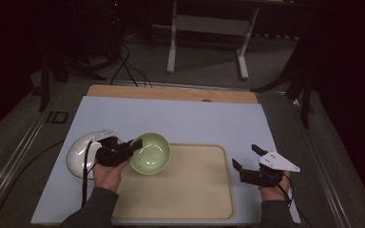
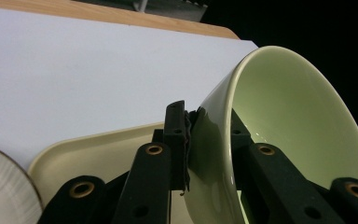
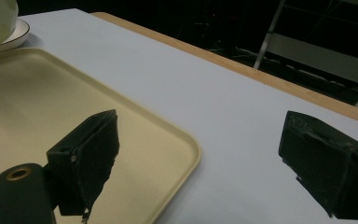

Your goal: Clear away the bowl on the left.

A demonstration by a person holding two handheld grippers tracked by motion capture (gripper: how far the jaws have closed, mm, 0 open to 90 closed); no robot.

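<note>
Left tongs (image 1: 134, 143) clamped shut, pointing right, forearm angled in from below. Right tongs (image 1: 246, 157) spread wide (nothing between), held level, pointing up-left, hand (image 1: 271, 186) low.

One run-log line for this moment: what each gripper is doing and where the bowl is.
left gripper: shut on green bowl rim, bowl tilted over tray left edge | right gripper: open, empty, right of tray | white plate: left of tray

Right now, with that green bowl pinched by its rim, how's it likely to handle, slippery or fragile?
The green bowl looks glazed and glossy, so it is probably stiff but slippery. The left hand-held gripper clamps only its thin rim while it hangs tilted, so it may pivot or slip in the jaws. It looks ceramic, so a drop onto the tray could chip it.
</note>
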